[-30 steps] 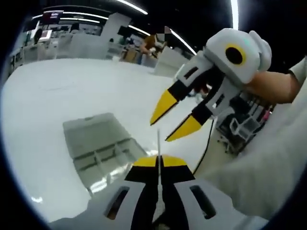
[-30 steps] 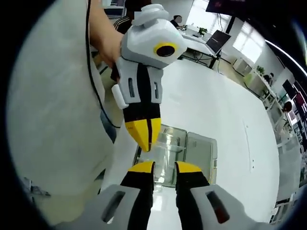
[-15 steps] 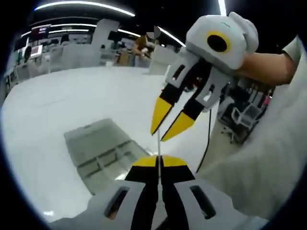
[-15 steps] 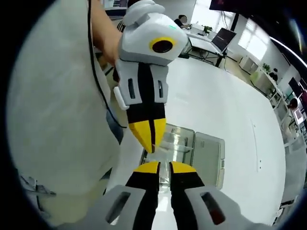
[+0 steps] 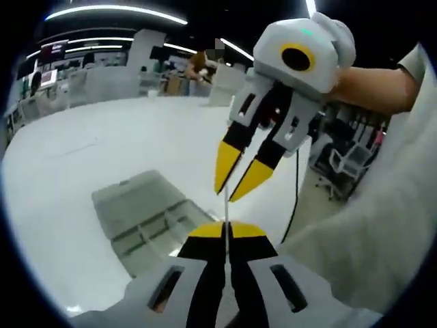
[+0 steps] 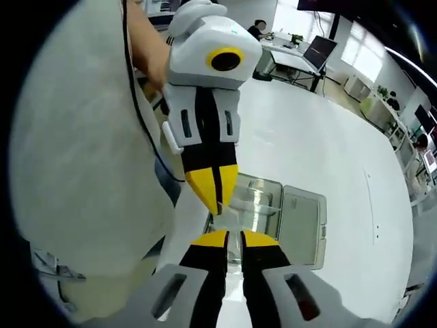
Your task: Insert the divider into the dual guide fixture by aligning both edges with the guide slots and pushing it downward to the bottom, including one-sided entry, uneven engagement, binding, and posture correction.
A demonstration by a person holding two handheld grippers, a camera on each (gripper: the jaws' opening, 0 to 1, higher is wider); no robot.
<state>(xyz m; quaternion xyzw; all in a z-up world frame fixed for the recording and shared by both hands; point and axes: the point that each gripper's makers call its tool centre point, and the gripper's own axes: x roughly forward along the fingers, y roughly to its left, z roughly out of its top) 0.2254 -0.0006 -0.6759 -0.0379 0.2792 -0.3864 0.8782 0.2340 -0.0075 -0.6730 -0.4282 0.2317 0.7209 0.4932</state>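
One divider (image 5: 225, 205) edge between left fingers (image 5: 208, 230).

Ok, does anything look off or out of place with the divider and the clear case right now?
Nothing looks damaged or spilled. The thin divider is pinched edge-on in the left hand-held gripper, up in the air above the open clear case, not yet in any slot. The right hand-held gripper sits at its upper end, jaws slightly apart.

Above fixture: both grippers crowd the air, left gripper (image 6: 214, 203) tip-to-tip with right gripper (image 5: 235, 180), thin divider (image 5: 225, 208) between them | Table (image 5: 82, 150): wide and bare around the clear dual guide fixture (image 5: 147, 219) | Near side: person's torso (image 6: 75, 157) and a black cable (image 5: 295, 198) block passage.
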